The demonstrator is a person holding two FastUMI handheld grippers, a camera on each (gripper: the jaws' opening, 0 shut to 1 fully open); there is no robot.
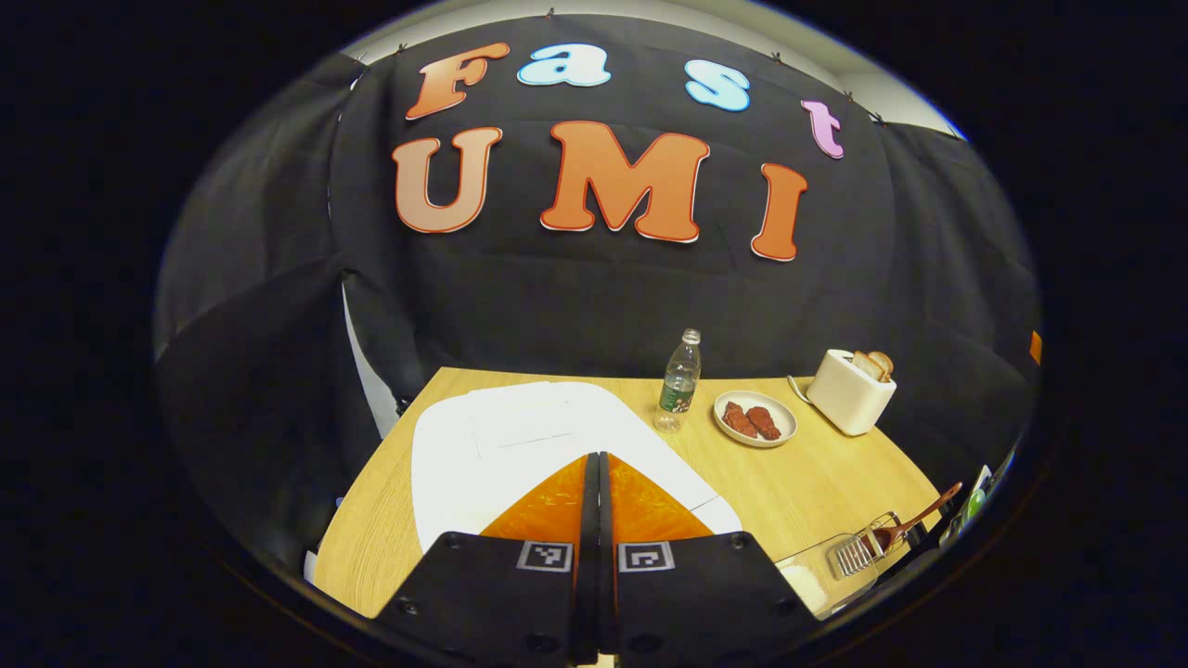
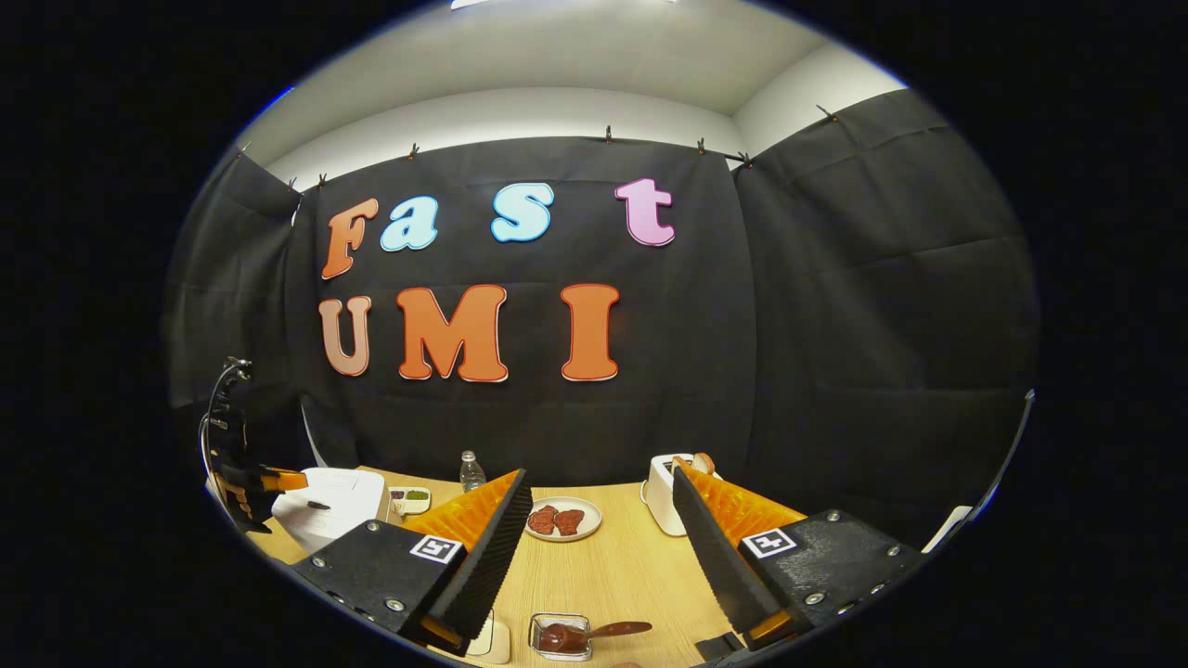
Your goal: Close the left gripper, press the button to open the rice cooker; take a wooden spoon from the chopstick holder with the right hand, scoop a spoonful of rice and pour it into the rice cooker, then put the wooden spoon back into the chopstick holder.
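Fingers of left hand-held gripper (image 1: 595, 501) pressed together, nothing between them, poised over white rice cooker (image 1: 538, 436), lid down, at left end of wooden surface (image 1: 817, 482). Right hand-held gripper (image 2: 601, 547) spread wide, empty, above surface. Wooden spoon (image 2: 594, 633) rests in clear chopstick holder (image 2: 560, 636) at near edge, just below right fingers. Water bottle (image 1: 679, 380), plate of meat (image 1: 755, 418), toaster with bread (image 1: 851, 390) stand behind.
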